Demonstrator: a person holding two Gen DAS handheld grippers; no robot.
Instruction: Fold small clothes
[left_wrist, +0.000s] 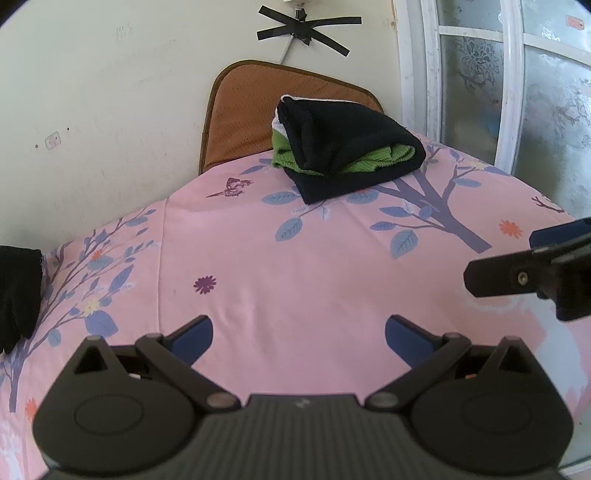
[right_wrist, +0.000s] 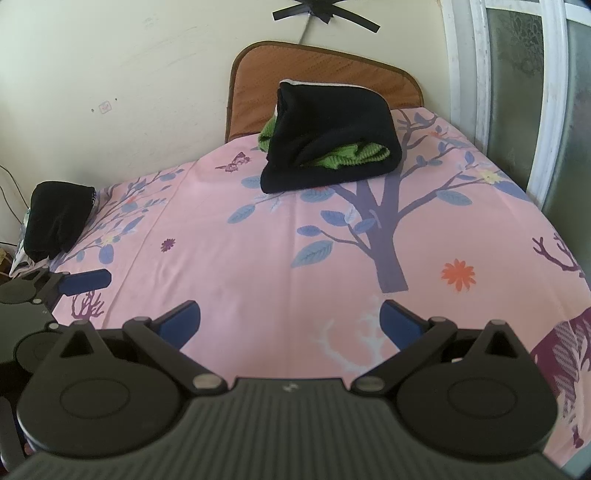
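Soft pink sheet (left_wrist: 295, 258) with blue leaves, purple tree trunks and small flowers, spread flat with a few faint creases. Left gripper (left_wrist: 298, 338) low over it, hard black plastic with blue pads, jaws spread wide, nothing between them. Right gripper (right_wrist: 290, 323) the same: spread wide, empty, just above the sheet.

Straight ahead of both grippers, well apart from them, a stack of folded clothes (right_wrist: 332, 136): a thick, fuzzy black piece wrapped over a ribbed green one, with a thin white edge on top (a soft, lumpy bundle). Behind the stack, a brown mat (left_wrist: 236, 114) with rounded corners, leaning on the pale wall. Black tape (left_wrist: 306, 29) crossed high on that wall.

Far to the left of the left gripper, at the sheet's edge, another dark pile (right_wrist: 59, 218), black and floppy.

Lots of bare sheet between the grippers and the stack. Wall close on the left side, white window frame (right_wrist: 546, 110) with frosted glass close on the right, sheet dropping away at the right edge.
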